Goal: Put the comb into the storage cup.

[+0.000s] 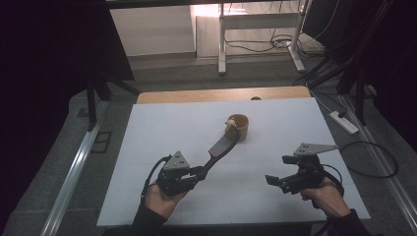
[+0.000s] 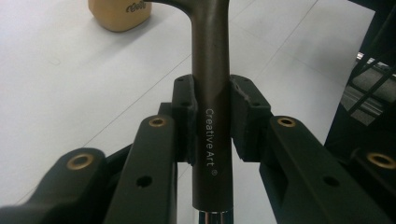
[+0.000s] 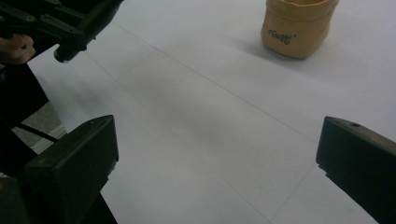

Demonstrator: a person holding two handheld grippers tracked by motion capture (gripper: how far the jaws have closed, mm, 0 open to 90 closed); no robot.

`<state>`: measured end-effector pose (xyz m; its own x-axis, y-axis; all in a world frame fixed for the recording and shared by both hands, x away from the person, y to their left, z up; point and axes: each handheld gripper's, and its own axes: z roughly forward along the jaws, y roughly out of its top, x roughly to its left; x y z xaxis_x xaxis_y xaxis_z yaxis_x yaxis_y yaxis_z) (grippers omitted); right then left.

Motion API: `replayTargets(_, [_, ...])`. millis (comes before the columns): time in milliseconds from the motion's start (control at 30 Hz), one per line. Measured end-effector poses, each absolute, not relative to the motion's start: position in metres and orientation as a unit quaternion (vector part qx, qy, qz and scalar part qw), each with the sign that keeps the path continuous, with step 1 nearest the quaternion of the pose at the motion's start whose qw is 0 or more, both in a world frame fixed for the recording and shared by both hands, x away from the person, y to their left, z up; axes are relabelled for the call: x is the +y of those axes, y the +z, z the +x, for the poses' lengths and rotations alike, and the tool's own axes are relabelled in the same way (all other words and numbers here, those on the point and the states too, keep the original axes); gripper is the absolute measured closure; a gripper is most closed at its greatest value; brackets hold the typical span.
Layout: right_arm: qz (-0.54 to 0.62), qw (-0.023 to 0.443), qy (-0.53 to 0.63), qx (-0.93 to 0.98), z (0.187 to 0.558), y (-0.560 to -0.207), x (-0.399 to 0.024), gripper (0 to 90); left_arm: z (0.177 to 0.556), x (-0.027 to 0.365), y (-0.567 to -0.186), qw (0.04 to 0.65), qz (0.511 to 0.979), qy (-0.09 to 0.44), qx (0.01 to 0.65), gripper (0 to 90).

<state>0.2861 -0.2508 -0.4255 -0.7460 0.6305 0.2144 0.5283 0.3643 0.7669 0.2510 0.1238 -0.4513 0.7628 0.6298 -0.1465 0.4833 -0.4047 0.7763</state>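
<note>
A tan fabric cup stands on the white table, right of centre and toward the back. My left gripper is shut on the dark handle of a slotted spatula; the handle reads "Creative Art". The spatula's head reaches up to the cup's near side, where a small white thing sits at the rim. In the left gripper view the cup lies at the top left. My right gripper hovers open and empty at the front right; its own view has the jaws wide apart and the cup ahead.
A wooden tabletop edge shows behind the white sheet. Desk legs and cables stand on the floor beyond. A power strip lies on the floor at the right, and a metal rail runs along the left.
</note>
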Motion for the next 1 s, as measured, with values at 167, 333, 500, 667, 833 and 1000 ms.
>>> replayTargets(167, [0.352, 0.050, 0.447, 0.821, 0.292, -0.423, -0.244, 0.0, 0.251, 0.122, -0.452, 0.435, 0.833, 0.086, 0.331, 72.0])
replayTargets(333, [0.350, 0.037, 0.451, 0.821, 0.300, -0.418, -0.237, 0.0, 0.250, 0.120, -0.454, 0.440, 0.831, 0.089, 0.329, 72.0])
replayTargets(500, [0.354, 0.032, 0.445, 0.822, 0.307, -0.415, -0.228, 0.0, 0.250, 0.119, -0.455, 0.445, 0.827, 0.095, 0.329, 72.0])
replayTargets(667, [0.356, 0.027, 0.437, 0.826, 0.311, -0.413, -0.220, 0.0, 0.249, 0.118, -0.458, 0.449, 0.825, 0.097, 0.329, 72.0])
replayTargets(833, [0.355, 0.014, 0.441, 0.824, 0.316, -0.411, -0.214, 0.0, 0.247, 0.113, -0.461, 0.448, 0.828, 0.101, 0.322, 72.0])
replayTargets(1000, [0.360, -0.003, 0.446, 0.819, 0.322, -0.410, -0.207, 0.0, 0.246, 0.110, -0.463, 0.449, 0.828, 0.103, 0.320, 72.0])
